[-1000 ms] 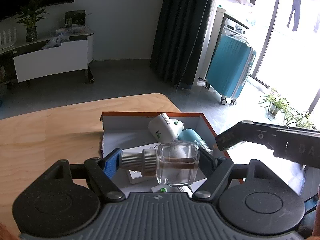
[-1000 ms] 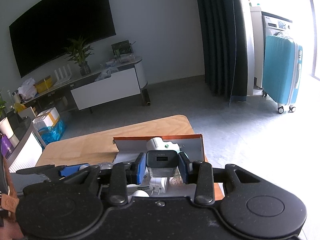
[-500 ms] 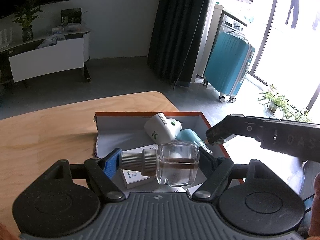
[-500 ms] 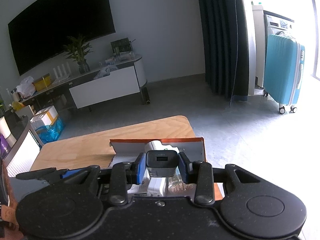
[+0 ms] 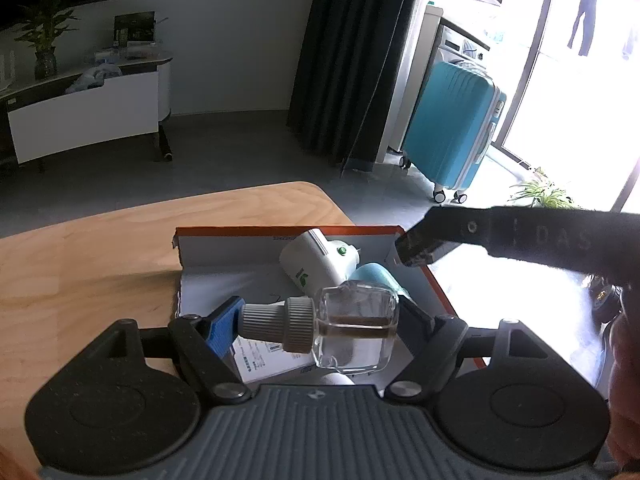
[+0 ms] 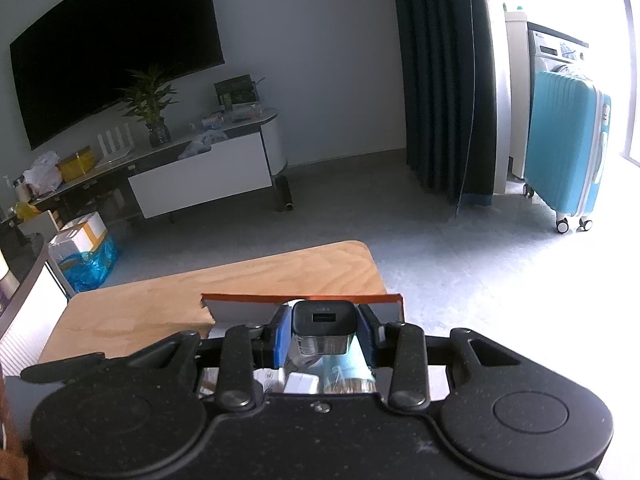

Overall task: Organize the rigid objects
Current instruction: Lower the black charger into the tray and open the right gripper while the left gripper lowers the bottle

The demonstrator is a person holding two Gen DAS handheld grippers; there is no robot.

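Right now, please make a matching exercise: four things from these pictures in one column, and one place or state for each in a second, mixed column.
Things:
1. clear bottle
2. black USB charger
3. white plug-in device
4. blue suitcase

Places or states:
A. standing on the floor
B. lying inside the orange box
C. held by the left gripper
D. held by the right gripper

Pairs: 1-C, 2-D, 3-B, 4-A

Home living room; wall television, media console, suitcase
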